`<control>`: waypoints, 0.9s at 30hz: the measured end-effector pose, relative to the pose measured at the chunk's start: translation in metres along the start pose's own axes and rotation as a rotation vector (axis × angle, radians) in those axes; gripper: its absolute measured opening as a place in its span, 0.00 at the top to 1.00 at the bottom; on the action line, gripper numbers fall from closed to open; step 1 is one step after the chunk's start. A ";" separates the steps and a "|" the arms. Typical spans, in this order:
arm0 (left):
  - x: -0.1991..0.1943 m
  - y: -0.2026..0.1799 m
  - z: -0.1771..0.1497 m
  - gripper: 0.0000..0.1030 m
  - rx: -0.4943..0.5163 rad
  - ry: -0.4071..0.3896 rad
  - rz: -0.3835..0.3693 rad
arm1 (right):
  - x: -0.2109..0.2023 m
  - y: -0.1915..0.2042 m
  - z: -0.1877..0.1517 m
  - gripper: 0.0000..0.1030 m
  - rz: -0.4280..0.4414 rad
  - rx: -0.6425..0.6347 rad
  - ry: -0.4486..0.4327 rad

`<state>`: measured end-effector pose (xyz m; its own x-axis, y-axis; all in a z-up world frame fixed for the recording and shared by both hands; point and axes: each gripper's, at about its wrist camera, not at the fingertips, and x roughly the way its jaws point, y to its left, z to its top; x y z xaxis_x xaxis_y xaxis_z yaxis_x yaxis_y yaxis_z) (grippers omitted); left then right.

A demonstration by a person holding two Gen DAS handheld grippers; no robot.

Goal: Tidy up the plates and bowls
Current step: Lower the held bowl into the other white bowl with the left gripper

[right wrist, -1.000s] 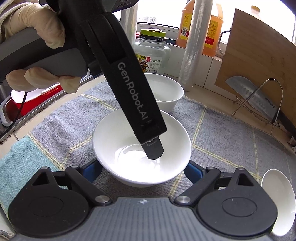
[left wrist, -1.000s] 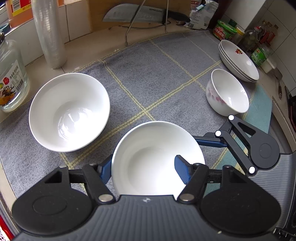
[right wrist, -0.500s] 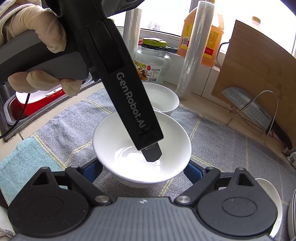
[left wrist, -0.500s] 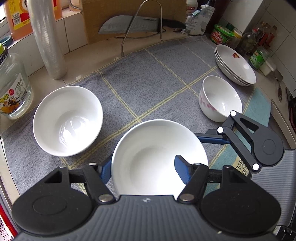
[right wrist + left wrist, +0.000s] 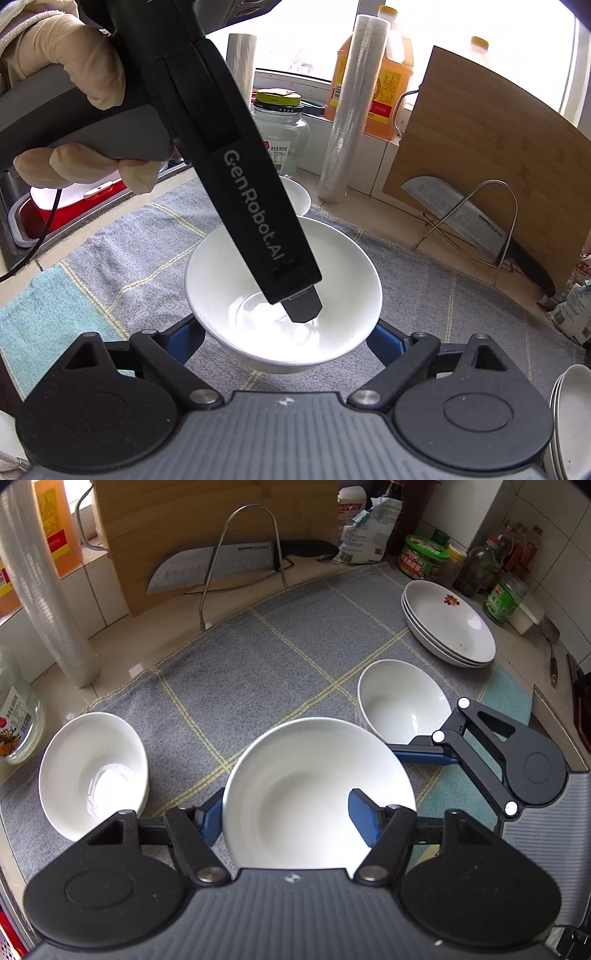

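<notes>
My left gripper (image 5: 284, 814) is shut on the rim of a plain white bowl (image 5: 314, 790), one finger inside and one outside, and holds it above the grey mat (image 5: 258, 657). In the right wrist view that bowl (image 5: 258, 280) hangs between my right gripper's (image 5: 286, 338) spread blue fingers, which stand apart from it, so the right gripper is open. Another white bowl (image 5: 92, 771) sits on the mat at left. A smaller bowl with a pink pattern (image 5: 400, 698) sits at right. A stack of shallow plates (image 5: 448, 624) lies at far right.
A cutting board (image 5: 192, 528) and a knife on a wire rack (image 5: 221, 565) stand at the back. A roll of film (image 5: 48, 602), a glass jar (image 5: 14, 716) and oil bottles are at left. Jars and bottles (image 5: 424, 555) crowd the right corner. A sink (image 5: 55, 206) lies beyond the mat.
Both grippers and the held bowl have risen and moved back from the counter; the bowls on the mat look smaller and farther away. The grip on the bowl is unchanged.
</notes>
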<state>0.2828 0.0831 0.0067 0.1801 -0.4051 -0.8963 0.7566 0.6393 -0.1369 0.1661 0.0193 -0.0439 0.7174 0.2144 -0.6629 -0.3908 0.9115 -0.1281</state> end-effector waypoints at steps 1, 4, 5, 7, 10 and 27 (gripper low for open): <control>0.001 -0.005 0.004 0.35 0.008 -0.001 -0.003 | -0.002 -0.005 -0.002 0.07 -0.008 0.005 0.001; 0.006 -0.020 0.017 0.35 0.038 -0.004 -0.014 | -0.009 -0.019 -0.008 0.07 -0.031 0.018 0.001; 0.008 -0.025 0.022 0.35 0.050 -0.006 -0.020 | -0.012 -0.023 -0.010 0.07 -0.039 0.024 0.001; 0.012 -0.033 0.031 0.35 0.069 -0.008 -0.030 | -0.017 -0.033 -0.014 0.07 -0.057 0.038 0.002; 0.020 -0.046 0.045 0.35 0.101 -0.010 -0.047 | -0.025 -0.048 -0.021 0.07 -0.089 0.062 0.004; 0.077 -0.089 0.091 0.35 0.233 0.040 -0.078 | -0.030 -0.107 -0.053 0.07 -0.175 0.199 0.055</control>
<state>0.2868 -0.0646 -0.0115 0.0939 -0.4179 -0.9036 0.8924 0.4376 -0.1096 0.1560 -0.1028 -0.0495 0.7295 0.0330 -0.6832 -0.1385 0.9853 -0.1003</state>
